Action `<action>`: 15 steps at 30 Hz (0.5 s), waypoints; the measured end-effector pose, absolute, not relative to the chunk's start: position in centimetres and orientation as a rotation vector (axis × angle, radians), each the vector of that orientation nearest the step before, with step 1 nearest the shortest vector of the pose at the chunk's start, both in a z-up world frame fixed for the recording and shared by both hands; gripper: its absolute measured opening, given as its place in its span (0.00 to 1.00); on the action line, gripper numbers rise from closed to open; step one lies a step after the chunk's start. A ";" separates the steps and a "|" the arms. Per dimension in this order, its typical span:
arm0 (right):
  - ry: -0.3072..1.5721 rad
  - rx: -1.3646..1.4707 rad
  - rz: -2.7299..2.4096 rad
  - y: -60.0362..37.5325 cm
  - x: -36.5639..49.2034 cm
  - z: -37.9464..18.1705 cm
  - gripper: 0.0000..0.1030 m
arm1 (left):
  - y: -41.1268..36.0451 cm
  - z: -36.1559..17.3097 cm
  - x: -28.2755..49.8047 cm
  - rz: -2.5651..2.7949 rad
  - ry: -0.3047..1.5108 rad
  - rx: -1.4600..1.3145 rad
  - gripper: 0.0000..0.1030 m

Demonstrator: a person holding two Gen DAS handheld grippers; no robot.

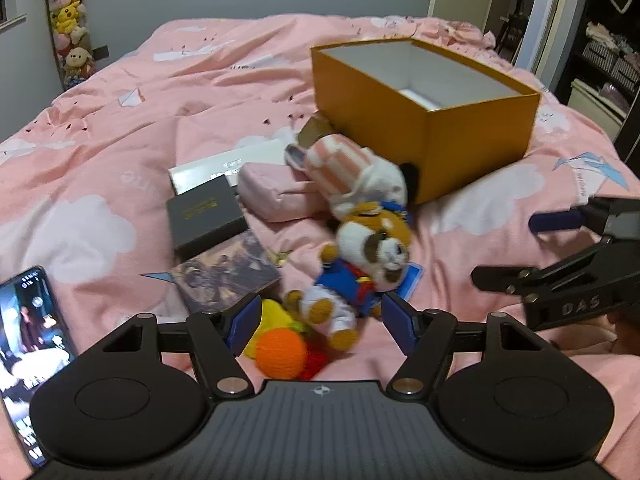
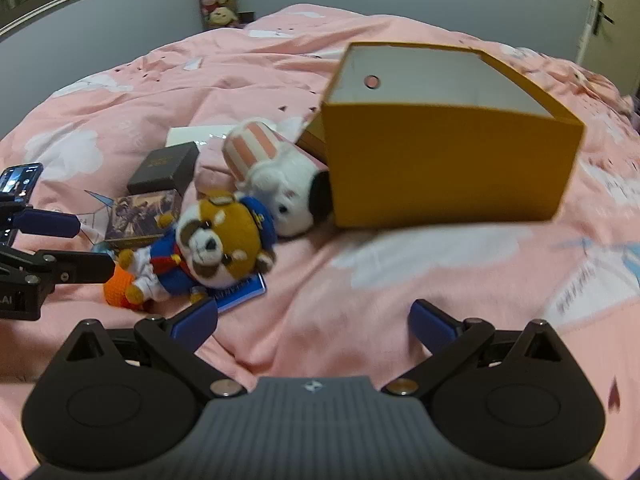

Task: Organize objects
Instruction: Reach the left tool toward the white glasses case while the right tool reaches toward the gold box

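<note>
Lying just ahead of the spread, empty left gripper (image 1: 318, 316), the brown-and-blue plush raccoon (image 1: 360, 264) points its long axis toward the open orange cardboard box (image 1: 476, 136) — the right gripper (image 2: 314, 320), also spread and empty, sits farther off.

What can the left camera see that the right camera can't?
Only the left wrist view shows the yellow knitted toy behind the orange ball, and a shelf unit past the bed. Only the right wrist view shows the round hole in the orange box. Both show the red panda plush, the striped white plush, the phone and both open grippers: left gripper, right gripper.
</note>
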State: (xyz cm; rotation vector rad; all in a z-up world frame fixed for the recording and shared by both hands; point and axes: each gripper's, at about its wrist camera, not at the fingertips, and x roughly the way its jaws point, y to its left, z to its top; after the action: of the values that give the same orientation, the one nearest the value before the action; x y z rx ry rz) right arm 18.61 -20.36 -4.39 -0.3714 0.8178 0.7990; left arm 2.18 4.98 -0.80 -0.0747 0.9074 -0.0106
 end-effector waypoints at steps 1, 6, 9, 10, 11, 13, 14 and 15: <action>0.818 -0.377 0.817 -19.9 18.9 -4.2 0.99 | 5.4 -0.8 2.4 -0.012 0.918 -0.082 0.77; 0.804 -0.405 0.900 -17.3 20.2 -3.2 0.86 | 7.8 -0.6 4.1 0.013 0.958 -0.100 0.75; 0.794 -0.412 0.944 -15.5 21.3 -2.2 0.81 | 9.0 0.1 5.5 0.030 0.957 -0.079 0.72; 0.790 -0.409 0.965 -14.8 21.8 -1.8 0.78 | 9.5 0.3 6.1 0.030 0.958 -0.083 0.72; 0.787 -0.410 0.985 -14.2 22.2 -1.5 0.76 | 10.0 0.5 6.7 0.030 0.959 -0.089 0.72; 0.780 -0.413 1.022 -12.7 23.1 -0.9 0.71 | 10.8 0.7 8.0 0.028 0.962 -0.088 0.71; 0.777 -0.418 1.033 -11.9 23.5 -0.6 0.70 | 11.1 0.8 8.7 0.022 0.959 -0.080 0.70; 0.774 -0.426 1.047 -11.1 24.1 -0.4 0.68 | 11.4 0.8 9.4 0.014 0.960 -0.070 0.70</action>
State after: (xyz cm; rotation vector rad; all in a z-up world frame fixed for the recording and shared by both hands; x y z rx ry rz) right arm 24.05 -11.08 -0.45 -0.4262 0.7736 1.0469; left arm 9.43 11.41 0.79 -0.0697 0.9600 0.0145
